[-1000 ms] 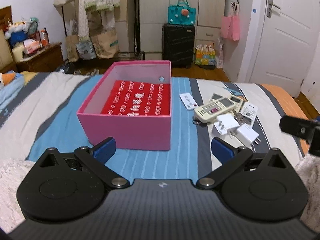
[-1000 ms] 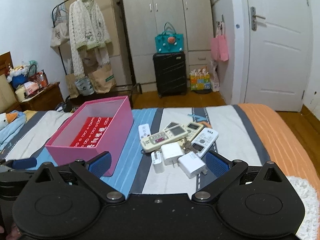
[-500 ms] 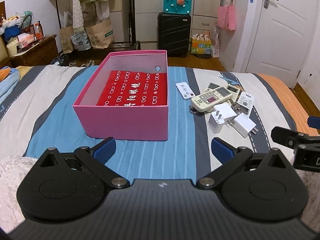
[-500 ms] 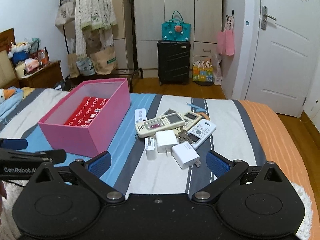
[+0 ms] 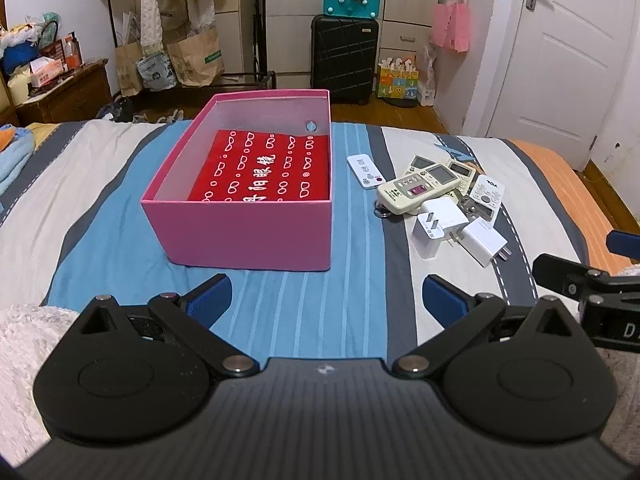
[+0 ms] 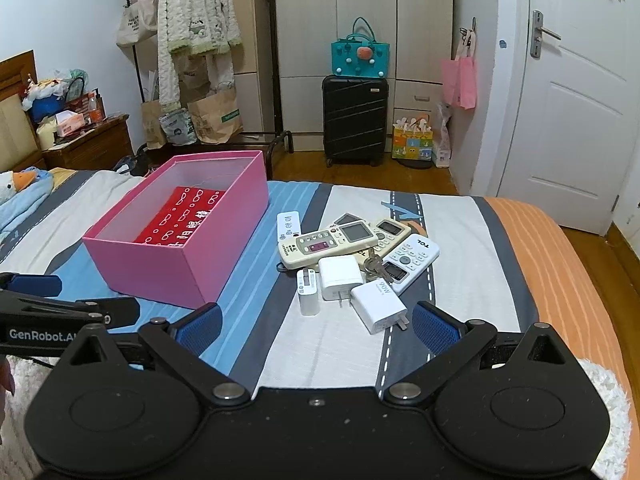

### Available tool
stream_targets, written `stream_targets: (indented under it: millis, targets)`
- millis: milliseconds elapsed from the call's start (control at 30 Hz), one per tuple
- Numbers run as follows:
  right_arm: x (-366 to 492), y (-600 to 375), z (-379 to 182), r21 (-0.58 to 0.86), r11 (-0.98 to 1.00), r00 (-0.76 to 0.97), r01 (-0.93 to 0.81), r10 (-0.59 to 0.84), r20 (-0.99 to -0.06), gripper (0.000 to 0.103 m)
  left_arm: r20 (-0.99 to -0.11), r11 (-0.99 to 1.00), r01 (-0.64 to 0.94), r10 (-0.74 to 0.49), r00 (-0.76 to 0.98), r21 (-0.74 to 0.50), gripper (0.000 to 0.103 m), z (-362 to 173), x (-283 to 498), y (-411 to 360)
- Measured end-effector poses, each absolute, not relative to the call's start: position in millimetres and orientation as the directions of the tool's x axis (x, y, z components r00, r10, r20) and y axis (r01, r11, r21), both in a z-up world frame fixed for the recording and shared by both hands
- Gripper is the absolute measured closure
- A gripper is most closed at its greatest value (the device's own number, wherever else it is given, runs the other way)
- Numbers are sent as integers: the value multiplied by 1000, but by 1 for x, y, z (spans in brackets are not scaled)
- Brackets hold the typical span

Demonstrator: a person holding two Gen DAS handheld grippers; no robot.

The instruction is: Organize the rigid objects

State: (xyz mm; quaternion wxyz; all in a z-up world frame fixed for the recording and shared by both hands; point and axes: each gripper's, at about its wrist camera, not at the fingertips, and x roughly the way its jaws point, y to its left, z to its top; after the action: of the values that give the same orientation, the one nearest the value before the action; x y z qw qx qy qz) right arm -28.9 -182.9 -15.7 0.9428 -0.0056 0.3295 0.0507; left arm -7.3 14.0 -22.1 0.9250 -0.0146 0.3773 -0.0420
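An open pink box with a red patterned liner stands on the striped bed. To its right lies a pile: a beige remote, a small white remote, a white TCL remote, keys and white chargers. My left gripper is open and empty, short of the box's near wall. My right gripper is open and empty, just short of the chargers.
The bed's right edge drops to a wood floor by a white door. A black suitcase, wardrobe and clothes rack stand beyond the bed's far edge. A nightstand is at the far left. A white fluffy blanket lies near me.
Both grippers have risen and tilted down a little toward the bed, so the box and the pile sit lower and larger in view. Both stay open.
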Motion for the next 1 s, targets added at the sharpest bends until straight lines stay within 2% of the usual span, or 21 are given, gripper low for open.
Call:
stream_targets:
  millis: [567,667,767,867,1000]
  targets:
    - [-23,-187,-17,72,989,765,-128,145,-628,0,-727,998,26,-59,684,-56,0,-24,-3,19]
    - [-18,-191,-11,114,980,768,-160,197,-609,1,-725,999,38,-23,689,4,0,-10,-2,18]
    - [-4,-202,1,191,965,774,-178,257,-578,1,-698,992,112,-36,715,63,0,10,-3,23]
    - [13,-215,11,327,927,782,-185,341,-522,1,-687,984,173,-103,719,34,0,35,5,41]
    - [55,-224,4,497,842,669,-210,494,-555,1,-684,973,229,-174,709,-11,0,60,27,64]
